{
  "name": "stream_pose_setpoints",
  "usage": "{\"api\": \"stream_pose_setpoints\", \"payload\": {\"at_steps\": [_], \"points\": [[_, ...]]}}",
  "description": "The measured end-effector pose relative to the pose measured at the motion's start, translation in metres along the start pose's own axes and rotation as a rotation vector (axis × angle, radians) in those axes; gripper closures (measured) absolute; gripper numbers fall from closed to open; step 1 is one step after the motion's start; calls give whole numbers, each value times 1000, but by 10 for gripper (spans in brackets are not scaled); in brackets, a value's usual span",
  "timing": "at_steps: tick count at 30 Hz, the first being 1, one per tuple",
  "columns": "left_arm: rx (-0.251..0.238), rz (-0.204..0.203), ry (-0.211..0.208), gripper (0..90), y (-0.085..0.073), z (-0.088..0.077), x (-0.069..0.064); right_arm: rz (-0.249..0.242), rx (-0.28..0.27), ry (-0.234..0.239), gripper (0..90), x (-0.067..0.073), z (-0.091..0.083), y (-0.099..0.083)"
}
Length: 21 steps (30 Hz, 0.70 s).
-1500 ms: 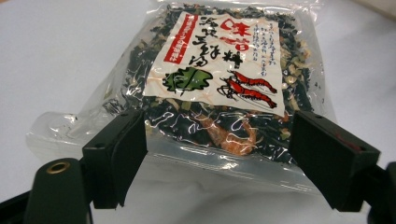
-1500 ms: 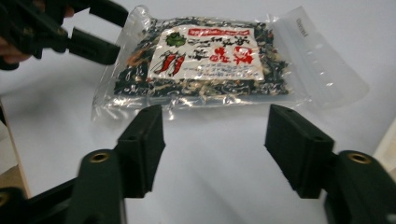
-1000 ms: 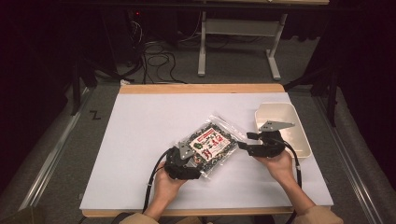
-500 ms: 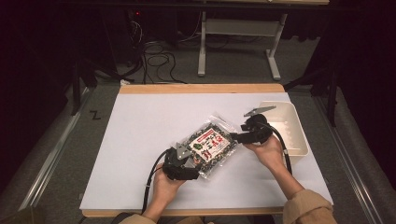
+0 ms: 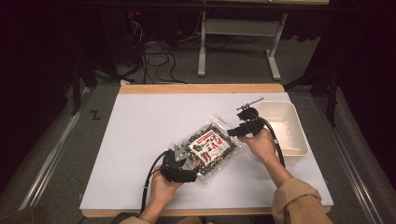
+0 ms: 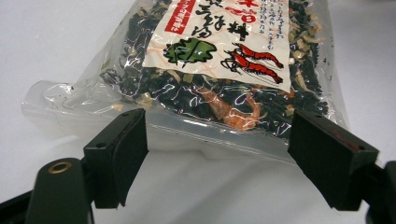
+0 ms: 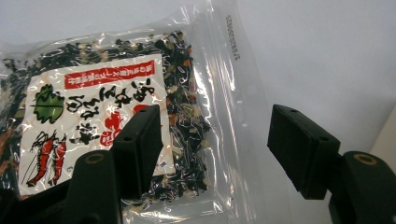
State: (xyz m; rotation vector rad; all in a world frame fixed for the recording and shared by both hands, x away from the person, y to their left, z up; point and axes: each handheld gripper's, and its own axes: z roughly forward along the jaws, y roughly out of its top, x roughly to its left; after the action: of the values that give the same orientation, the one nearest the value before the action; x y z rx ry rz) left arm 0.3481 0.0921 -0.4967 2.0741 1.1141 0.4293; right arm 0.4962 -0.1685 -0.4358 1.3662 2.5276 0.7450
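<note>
Clear plastic bag: a sealed pouch of dark dried seaweed mix (image 5: pixel 211 148) with a red-and-white label lies flat on the white table (image 5: pixel 140 140), towards the near middle.

High view, left gripper (image 5: pixel 189 169): it sits at the pouch's near left corner, held by the person's left hand (image 5: pixel 161 189).

High view, right gripper (image 5: pixel 233 132): it points at the pouch's far right end, in the person's right hand (image 5: pixel 261 144); its jaws have just been opening.

High view, tray: a white tray (image 5: pixel 299 135) stands at the table's right edge, just beyond the right hand.

Left gripper view, jaws: the left gripper (image 6: pixel 217 149) is spread wide, its black pads either side of the pouch (image 6: pixel 224 70)'s clear sealed edge, not pressing it (the edge lies just ahead of them).

Right gripper view, jaws: the right gripper (image 7: pixel 215 140) stands apart above the pouch (image 7: pixel 116 107)'s clear border, nothing pinched.

Step in hand: both grippers are lining up on opposite ends of the pouch; I judge no grip is made yet.

Next move: each gripper likely needs to slide forward over its edge and close on thin film, which may slip.
</note>
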Motion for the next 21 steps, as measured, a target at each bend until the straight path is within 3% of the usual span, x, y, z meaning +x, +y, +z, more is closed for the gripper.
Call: {"api": "stream_pose_setpoints", "payload": {"at_steps": [6,15,21], "points": [[3,1,0,206,-1,-1,0,34,65,-34,351,0,13,7],[19,-3,-13,206,-4,-4,2,81,99,-29,325,-1,25,8],[18,-9,-14,206,-6,-4,2,115,120,-57,295,-4,32,8]]}}
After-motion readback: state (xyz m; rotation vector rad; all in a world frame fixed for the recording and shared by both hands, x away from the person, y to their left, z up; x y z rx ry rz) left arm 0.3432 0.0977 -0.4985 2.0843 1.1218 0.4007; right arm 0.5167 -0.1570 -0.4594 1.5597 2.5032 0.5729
